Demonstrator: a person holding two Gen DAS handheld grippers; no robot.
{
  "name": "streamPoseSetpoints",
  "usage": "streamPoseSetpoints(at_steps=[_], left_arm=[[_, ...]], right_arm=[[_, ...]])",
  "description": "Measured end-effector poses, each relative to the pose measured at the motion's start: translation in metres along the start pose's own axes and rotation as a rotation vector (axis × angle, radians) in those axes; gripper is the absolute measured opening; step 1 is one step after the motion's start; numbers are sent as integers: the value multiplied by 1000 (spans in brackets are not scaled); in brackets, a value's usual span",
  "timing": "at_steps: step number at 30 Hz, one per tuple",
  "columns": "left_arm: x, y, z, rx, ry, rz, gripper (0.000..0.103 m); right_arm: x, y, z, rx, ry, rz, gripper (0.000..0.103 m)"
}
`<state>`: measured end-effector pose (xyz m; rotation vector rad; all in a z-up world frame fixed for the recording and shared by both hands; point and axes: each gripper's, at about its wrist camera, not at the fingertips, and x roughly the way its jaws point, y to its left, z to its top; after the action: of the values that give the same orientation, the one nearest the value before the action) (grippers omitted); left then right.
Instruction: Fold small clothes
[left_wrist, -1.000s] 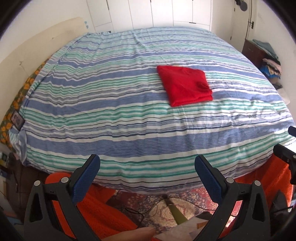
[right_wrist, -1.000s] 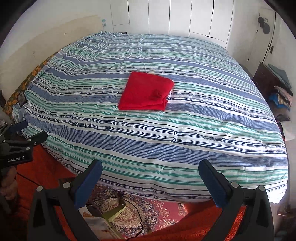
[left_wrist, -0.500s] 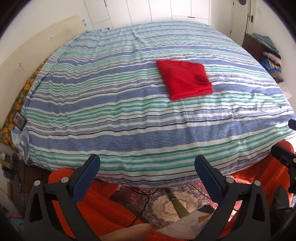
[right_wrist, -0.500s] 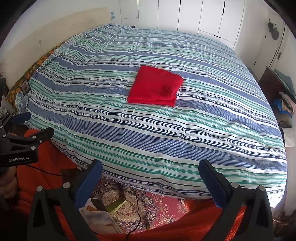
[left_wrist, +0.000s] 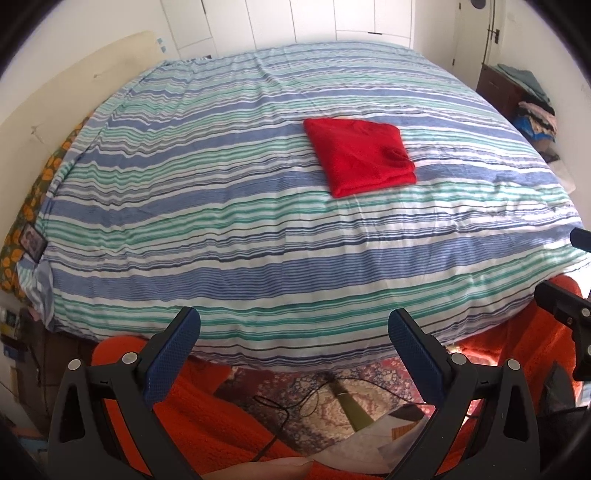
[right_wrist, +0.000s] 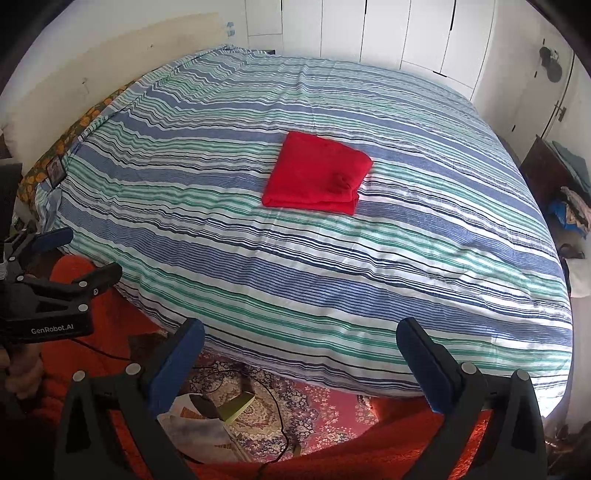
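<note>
A red garment (left_wrist: 360, 155) (right_wrist: 317, 173) lies folded into a neat rectangle in the middle of the striped bedspread (left_wrist: 221, 206) (right_wrist: 406, 240). My left gripper (left_wrist: 293, 332) is open and empty, held back off the near edge of the bed, far from the garment. My right gripper (right_wrist: 301, 336) is also open with nothing between its fingers, off the same edge. In the right wrist view the left gripper (right_wrist: 62, 254) shows at the left border, held by a hand. The right gripper's fingers (left_wrist: 565, 302) show at the right border of the left wrist view.
An orange blanket (left_wrist: 207, 413) and a patterned rug (right_wrist: 295, 406) with a cable, papers and a green object lie below the bed's near edge. A dark cabinet with piled clothes (left_wrist: 524, 99) stands at the right. White cupboard doors (right_wrist: 388, 33) line the far wall.
Both views have shifted slightly, with the bed and red garment sitting a little lower in frame than half a second ago. The garment lies unmoved and both grippers stay open.
</note>
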<state>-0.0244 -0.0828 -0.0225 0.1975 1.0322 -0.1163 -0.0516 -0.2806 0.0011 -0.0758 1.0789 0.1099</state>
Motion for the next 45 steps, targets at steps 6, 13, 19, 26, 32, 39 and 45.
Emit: streamPoseSetpoints(at_steps=[6, 13, 19, 26, 32, 39, 45], left_arm=[[4, 0, 2, 4, 10, 5, 102], [4, -3, 4, 9, 6, 16, 102], [4, -5, 6, 18, 1, 19, 102], [5, -7, 7, 23, 2, 12, 102], [7, -7, 7, 19, 7, 6, 102], [6, -8, 8, 25, -4, 10, 102], [5, -8, 8, 25, -4, 4, 102]], right_arm=[[0, 2, 1, -19, -9, -62, 102], [-1, -2, 0, -33, -11, -108, 102], [-2, -4, 0, -39, -19, -133, 102], [-2, -3, 2, -50, -21, -137, 102], [-1, -3, 3, -53, -19, -142, 102], [0, -2, 3, -57, -17, -143, 102], [-1, -2, 3, -61, -22, -150, 102]])
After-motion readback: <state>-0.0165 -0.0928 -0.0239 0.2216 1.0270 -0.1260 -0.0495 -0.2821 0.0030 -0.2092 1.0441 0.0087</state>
